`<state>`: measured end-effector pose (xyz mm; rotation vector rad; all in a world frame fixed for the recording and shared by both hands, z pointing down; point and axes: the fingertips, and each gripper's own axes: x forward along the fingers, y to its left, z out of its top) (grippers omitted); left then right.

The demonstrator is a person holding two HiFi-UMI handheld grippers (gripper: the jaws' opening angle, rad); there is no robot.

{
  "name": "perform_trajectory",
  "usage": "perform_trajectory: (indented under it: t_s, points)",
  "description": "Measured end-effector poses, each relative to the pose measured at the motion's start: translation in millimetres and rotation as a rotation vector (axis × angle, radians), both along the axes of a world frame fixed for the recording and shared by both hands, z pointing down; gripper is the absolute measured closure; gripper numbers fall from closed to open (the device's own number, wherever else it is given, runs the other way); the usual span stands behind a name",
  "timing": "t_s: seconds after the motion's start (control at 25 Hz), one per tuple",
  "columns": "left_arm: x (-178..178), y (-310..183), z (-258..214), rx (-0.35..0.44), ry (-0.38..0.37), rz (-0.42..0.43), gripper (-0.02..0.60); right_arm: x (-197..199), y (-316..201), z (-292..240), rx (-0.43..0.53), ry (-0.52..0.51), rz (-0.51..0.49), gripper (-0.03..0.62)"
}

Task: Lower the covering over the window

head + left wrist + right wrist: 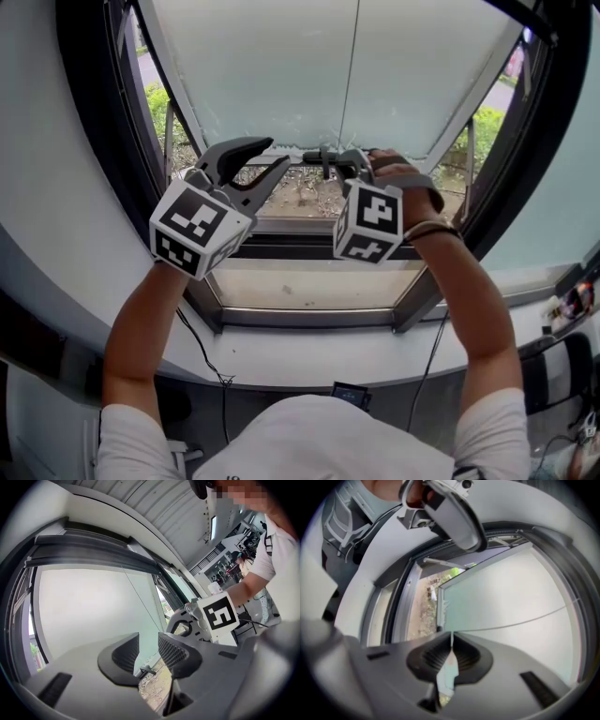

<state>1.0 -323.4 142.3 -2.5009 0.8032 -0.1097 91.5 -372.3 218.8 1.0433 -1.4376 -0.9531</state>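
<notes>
Right gripper (451,644): jaws clamped on the lower edge of the blind (281,66). Left gripper (149,645): jaws apart, empty, just beside that edge. The blind is mostly down. A strip above the sill (309,248) is uncovered, so further pulling is likely required.

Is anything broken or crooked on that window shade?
Nothing looks broken. The shade hangs partway down, with a fairly straight bottom edge and no tears that show. The right claw pinches that edge. The left claw is open beside it and holds nothing.
</notes>
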Motion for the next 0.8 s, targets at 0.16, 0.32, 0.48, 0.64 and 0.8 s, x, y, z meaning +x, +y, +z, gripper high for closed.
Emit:
perform_trajectory:
  t_s: [0.16,0.32,0.48,0.64,0.8]
  points:
    - [0.5,1.9,-1.1,0.017,-0.015,-0.002,0.460,0.6,2.9,23.5,-0.049,-0.005,0.000,0.566]
    - [-1.4,2.9,-3.9,0.025,-0.020,-0.014,0.457,-1.2,6.2,34.7,-0.068,0.011,-0.005,0.566]
    - [-2.9,3.2,-11.4,0.049,-0.020,-0.019,0.453,-0.9,10.0,38.8,-0.066,0.015,-0.003,0.566]
    - [-5.4,4.0,-17.3,0.064,-0.023,-0.029,0.449,0.0,13.8,44.8,-0.072,0.022,0.001,0.566]
    - [-7.3,3.6,-22.5,0.088,-0.047,-0.046,0.443,-0.2,19.2,64.6,-0.109,0.045,0.004,0.566]
